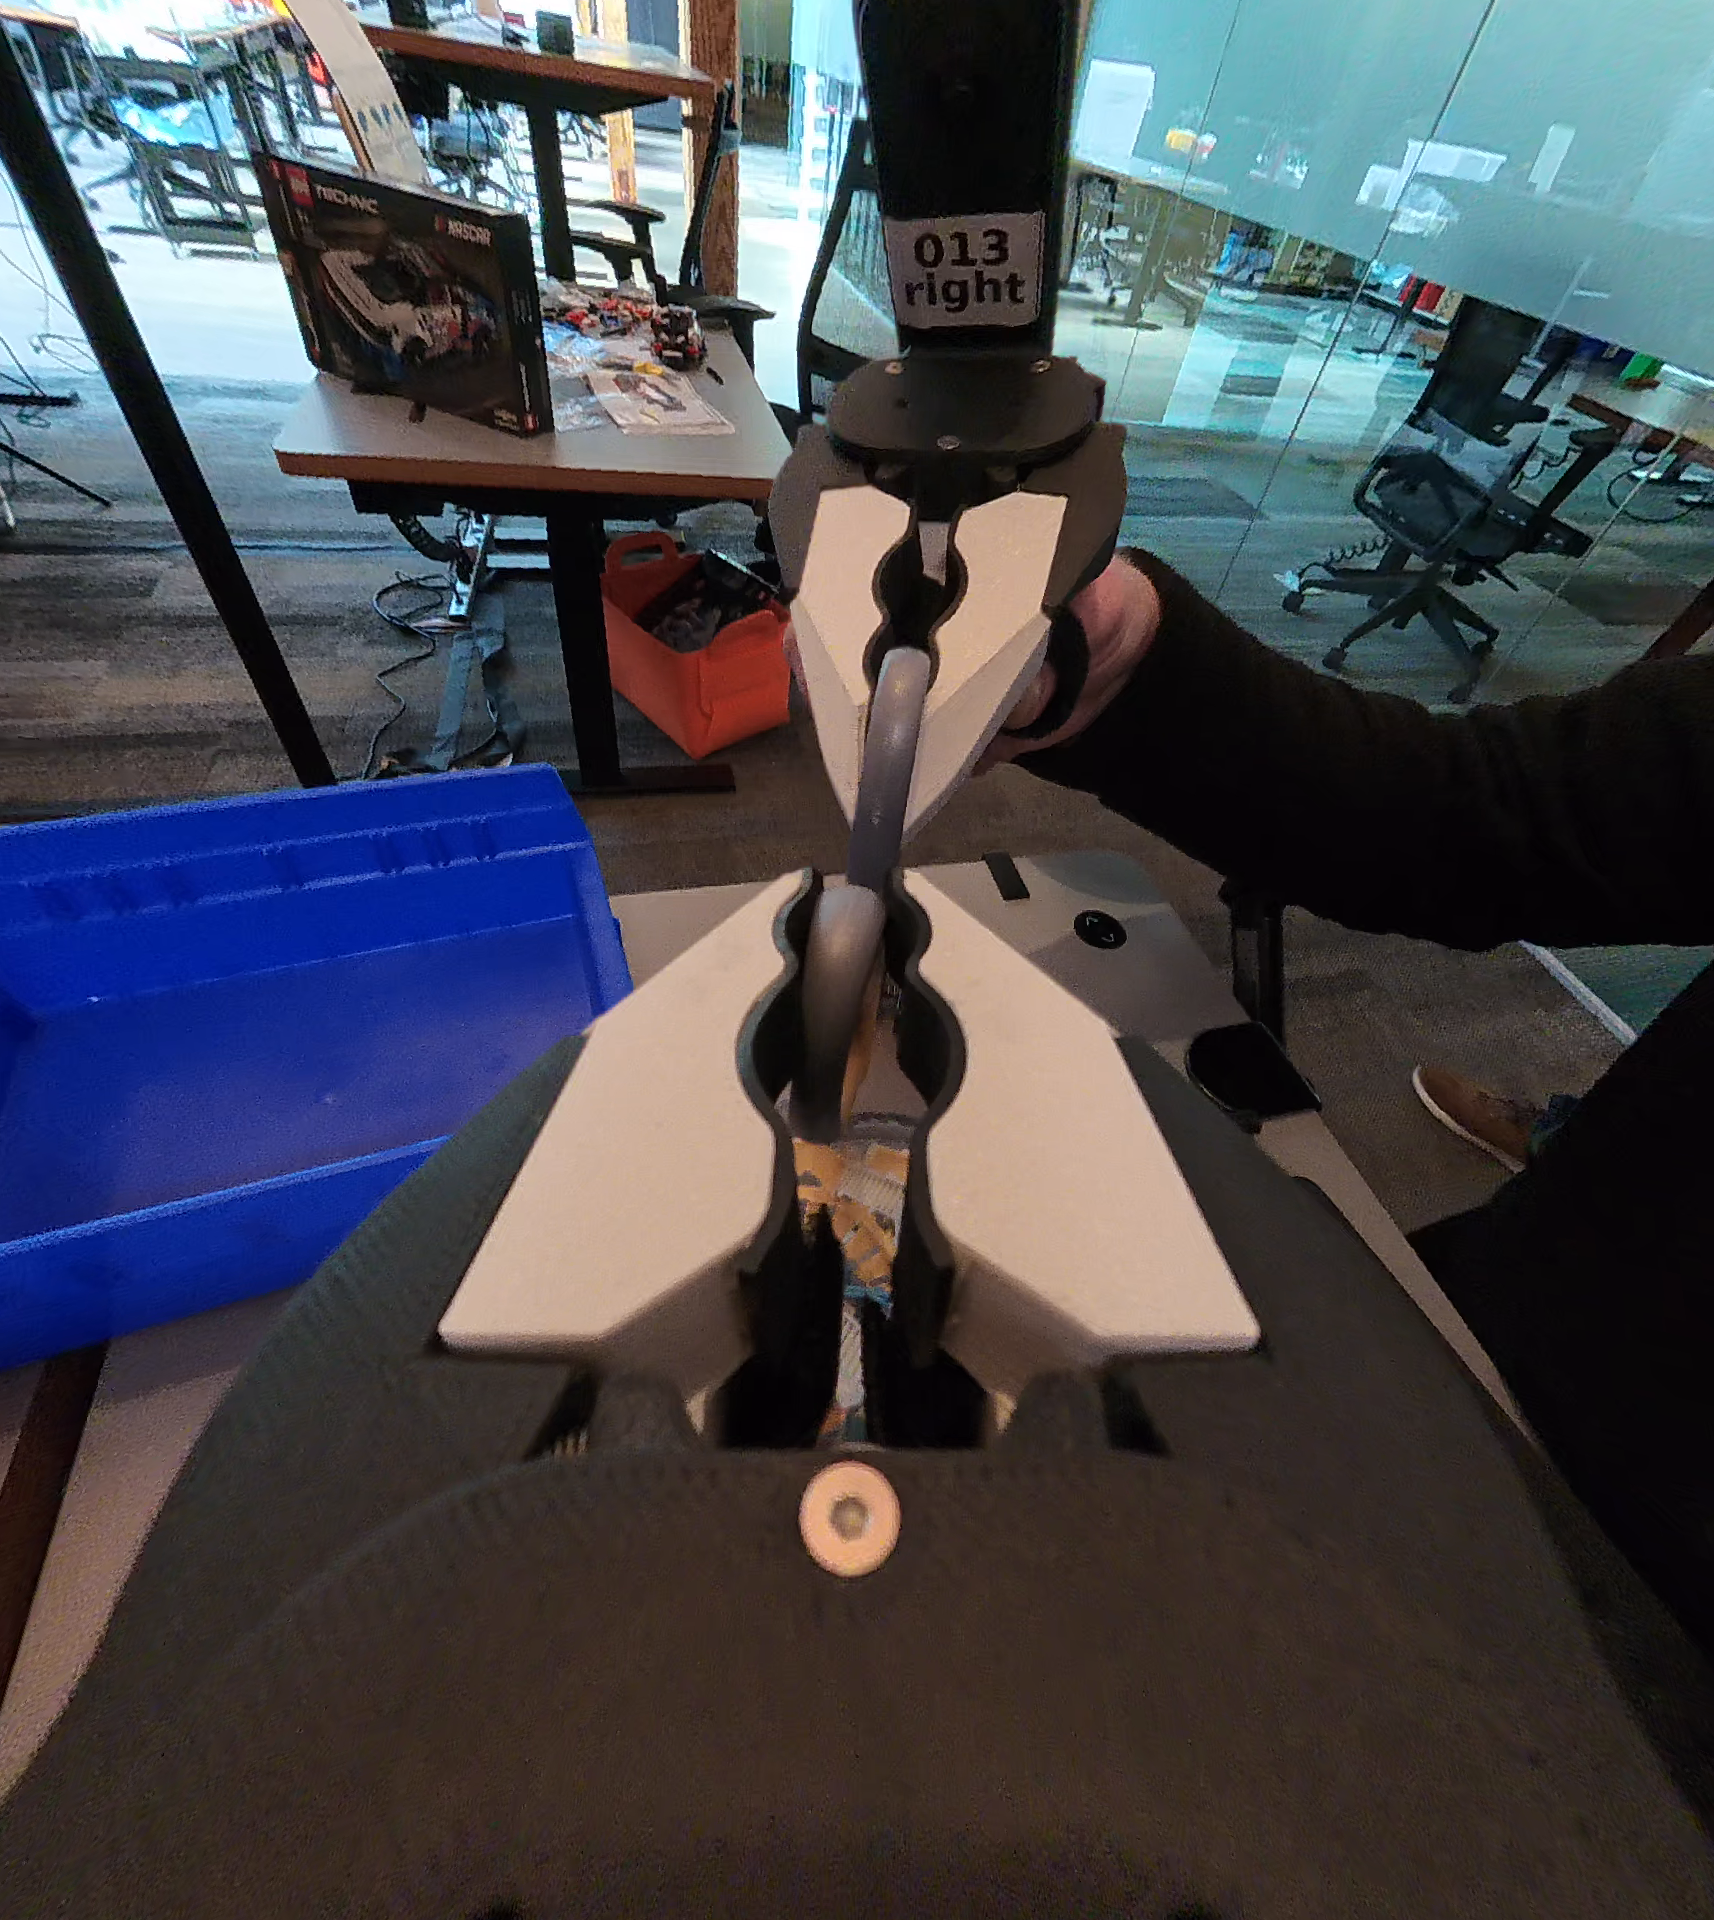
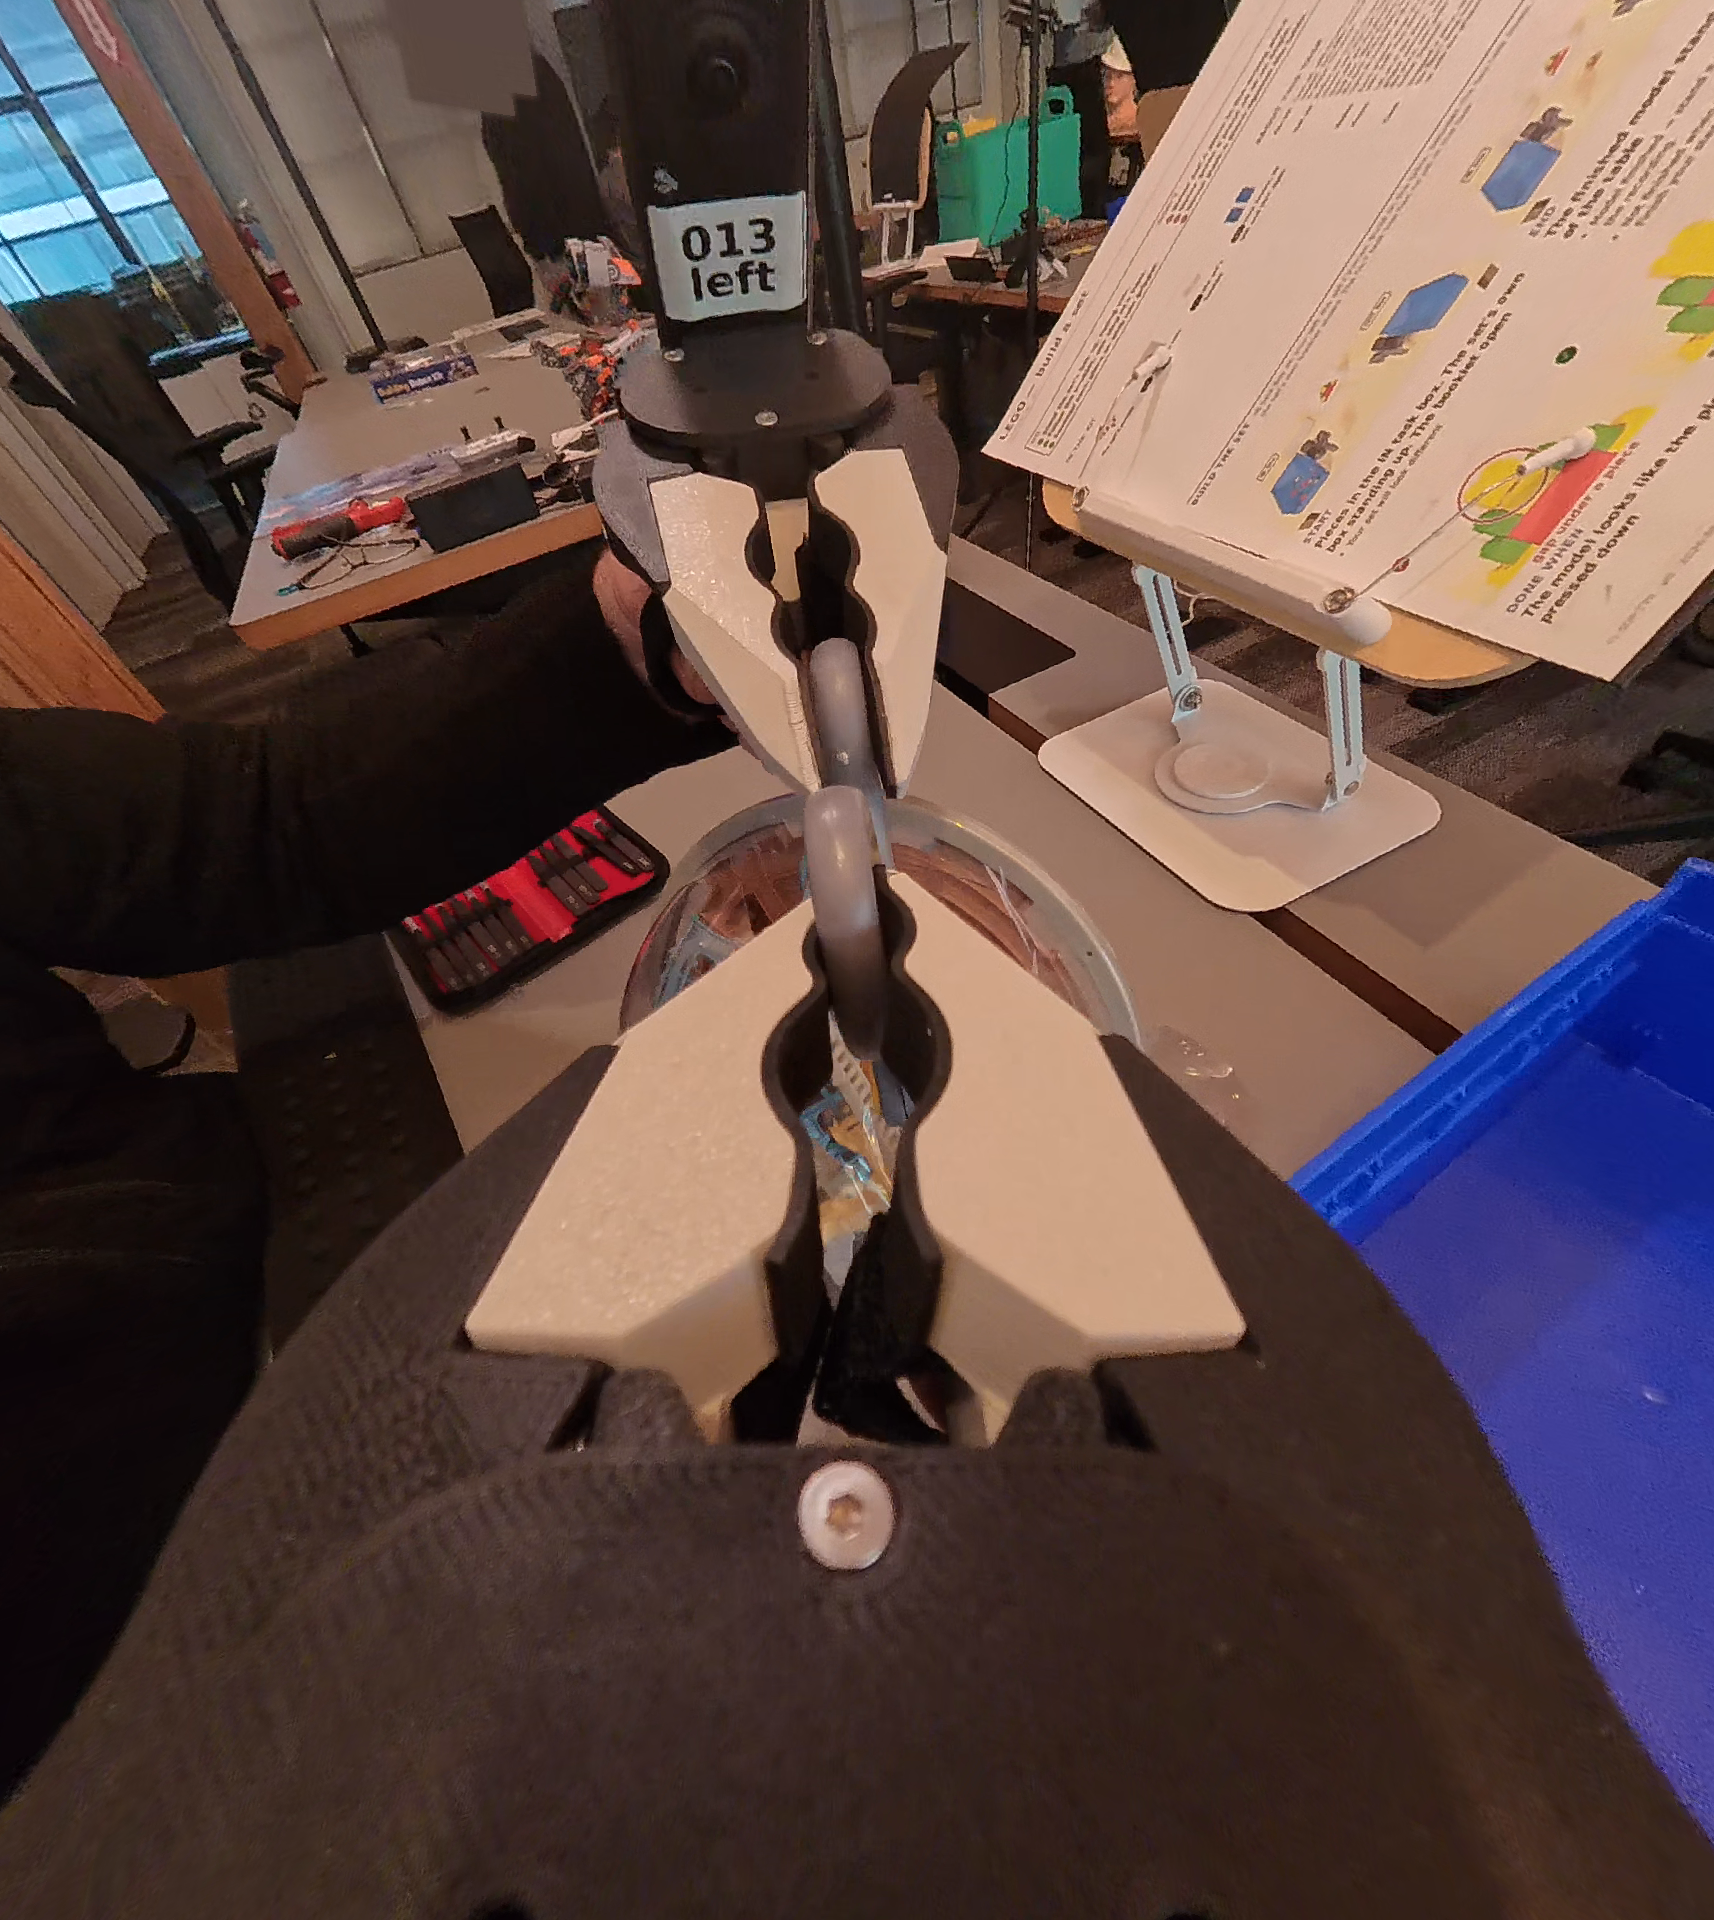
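Currently both grippers are up over the table, facing each other tip to tip. Count: two grippers, two grey curved pieces, one per gripper.

Left gripper (image 1: 853, 883): fingers pressed in on a grey curved piece (image 1: 832, 997), which sits in the scalloped notch near the tips. Narrow gap behind the grip.

Right gripper (image 2: 853, 894): likewise pinched on its own grey curved piece (image 2: 845, 925), held near the tips. From the left wrist view this gripper (image 1: 882, 821) points downward, its piece (image 1: 897, 727) showing between the white fingers.

The two grey pieces meet between the opposing tips. Cannot tell whether they are joined or only touching.

One hand on each handle: right hand (image 1: 1092, 655) and left hand (image 2: 640, 623), both in black sleeves.

Directly below, seen through the finger gaps: one clear bag of yellow and blue parts (image 1: 858, 1195). It appears to hang over one round clear tub (image 2: 1040, 883) with a pale rim that stands on the grey table (image 2: 520, 1039); contact between bag and tub not readable.

Further out on the table:
- one blue bin (image 1: 209, 1039), just beside the grippers
- one red-and-black tool pouch (image 2: 531, 914), open, beside the tub
- one white stand (image 2: 1237, 810) carrying one tilted printed sheet (image 2: 1455, 312)
- one dark flat phone-like thing (image 1: 1248, 1070) near the table edge

Beyond the table: one orange bag (image 1: 697, 665) on the floor, and one large dark box (image 1: 417, 301) upright on another table.
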The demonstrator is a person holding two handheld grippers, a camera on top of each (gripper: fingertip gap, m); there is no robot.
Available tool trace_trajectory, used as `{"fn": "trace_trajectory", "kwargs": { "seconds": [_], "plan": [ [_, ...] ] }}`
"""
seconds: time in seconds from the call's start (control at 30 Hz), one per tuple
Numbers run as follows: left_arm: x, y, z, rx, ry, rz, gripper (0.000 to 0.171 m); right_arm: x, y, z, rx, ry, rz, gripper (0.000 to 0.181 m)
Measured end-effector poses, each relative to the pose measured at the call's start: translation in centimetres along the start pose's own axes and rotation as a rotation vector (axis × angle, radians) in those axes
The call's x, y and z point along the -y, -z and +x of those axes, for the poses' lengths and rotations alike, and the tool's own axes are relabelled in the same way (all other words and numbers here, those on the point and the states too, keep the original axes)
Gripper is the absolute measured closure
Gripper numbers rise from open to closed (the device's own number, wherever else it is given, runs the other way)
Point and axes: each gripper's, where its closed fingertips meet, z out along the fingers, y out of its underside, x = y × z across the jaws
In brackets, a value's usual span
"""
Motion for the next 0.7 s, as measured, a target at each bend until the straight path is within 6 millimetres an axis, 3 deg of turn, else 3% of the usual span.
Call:
{"fn": "trace_trajectory", "kwargs": {
  "seconds": [0.33,0.7],
  "plan": [
    [-0.9,-2.1,0.4,-0.039,0.01,-0.083,0.163,-1.9,1.4,0.0,0.008,-0.03,0.046,0.181],
    [-0.6,-2.5,0.3,-0.025,-0.027,-0.117,0.163,-1.7,1.3,0.1,-0.032,-0.022,0.055,0.181]
  ]
}}
